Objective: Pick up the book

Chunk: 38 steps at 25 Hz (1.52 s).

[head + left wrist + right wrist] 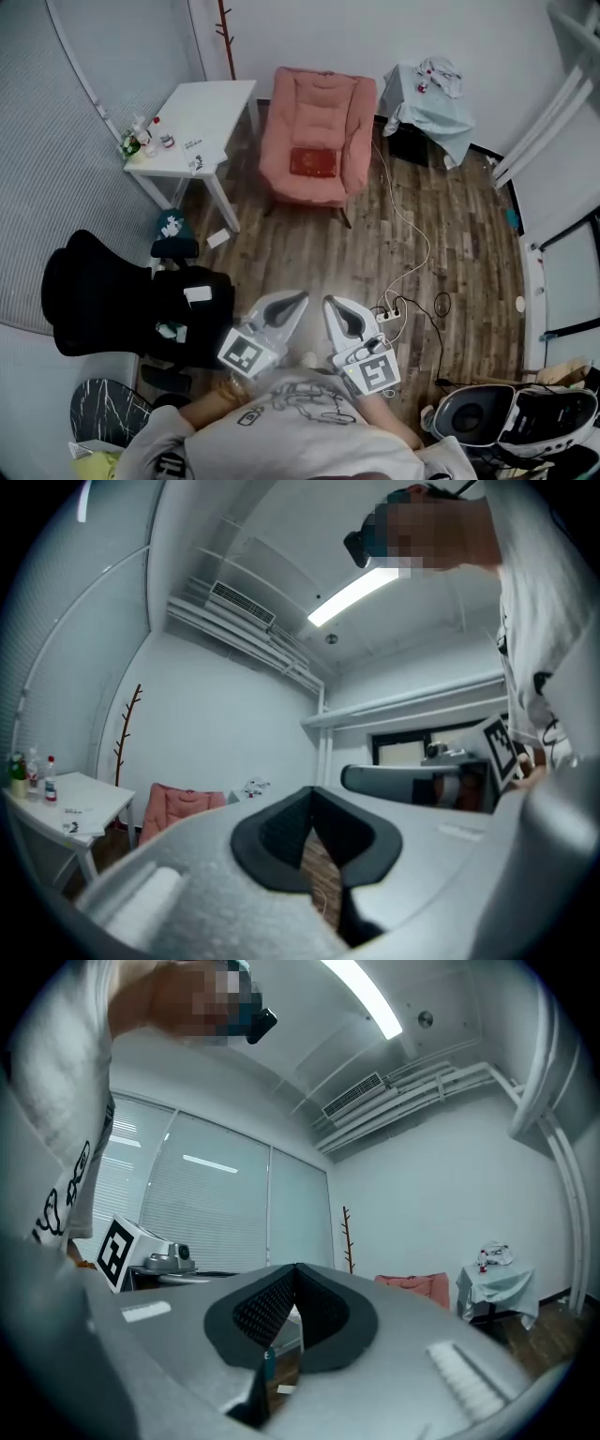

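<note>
A red book [313,161] lies flat on the seat of a pink armchair [319,111] at the far side of the room in the head view. The armchair [181,807] also shows small in the left gripper view and as a pink strip [412,1282] in the right gripper view; the book itself cannot be made out there. My left gripper [298,300] and right gripper [330,304] are held close to the person's chest, side by side, pointing level toward the chair and far from it. Both are shut with nothing between their jaws [312,810] [296,1288].
A white table [195,122] with small bottles stands left of the armchair. A covered side table [433,105] stands to its right. A black office chair [122,300] is at my left. A power strip and cables [398,305] lie on the wood floor ahead.
</note>
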Available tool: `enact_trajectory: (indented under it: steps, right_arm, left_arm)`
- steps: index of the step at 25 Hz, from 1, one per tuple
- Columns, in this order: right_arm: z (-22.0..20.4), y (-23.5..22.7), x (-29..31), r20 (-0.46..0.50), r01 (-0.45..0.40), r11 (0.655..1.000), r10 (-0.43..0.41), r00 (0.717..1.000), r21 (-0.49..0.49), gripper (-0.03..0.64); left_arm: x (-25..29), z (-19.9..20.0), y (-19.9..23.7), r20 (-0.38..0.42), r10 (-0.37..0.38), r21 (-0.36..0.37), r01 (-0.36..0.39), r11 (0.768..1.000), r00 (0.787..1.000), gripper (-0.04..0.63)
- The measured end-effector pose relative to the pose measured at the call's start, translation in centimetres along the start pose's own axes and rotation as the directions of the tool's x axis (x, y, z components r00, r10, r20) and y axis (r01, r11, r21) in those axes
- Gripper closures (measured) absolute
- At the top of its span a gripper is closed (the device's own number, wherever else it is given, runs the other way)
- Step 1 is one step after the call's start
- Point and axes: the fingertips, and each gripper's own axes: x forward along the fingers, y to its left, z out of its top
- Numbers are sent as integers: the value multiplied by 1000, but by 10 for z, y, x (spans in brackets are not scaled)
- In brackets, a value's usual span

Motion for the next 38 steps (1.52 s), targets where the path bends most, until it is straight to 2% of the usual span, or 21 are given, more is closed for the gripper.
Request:
enact_trajectory:
  steps: [9,17,24,31,35,38]
  right_arm:
    - [-6,-40,-9,-12,-20,1000,20,1000,9,611]
    - [-16,-70,35,-25,-30,999,30,999,17,611]
    - [-30,-102,112,-42,-24,1000,25,999,13,611]
    - [-38,-136,222,-57,-15,1000,14,998,-7,611]
    - [-43,-155,281,-60,-2,1000,1,998,-5,611]
    - [-43,-166,325,-52,3,1000,-4,999,-10,611]
  left_arm:
    - [43,-9,-3,-10,39,10,-39,999,999,592]
    - [68,-13,47,-5,65,-2,-65,998,998,592]
    - [96,-10,125,24,41,-24,-41,999,999,592]
    - [127,-5,235,12,46,-30,-46,998,999,592]
    - [140,-5,294,-21,35,-13,-36,999,999,592]
    - [152,3,334,-11,30,-35,-30,999,999,592]
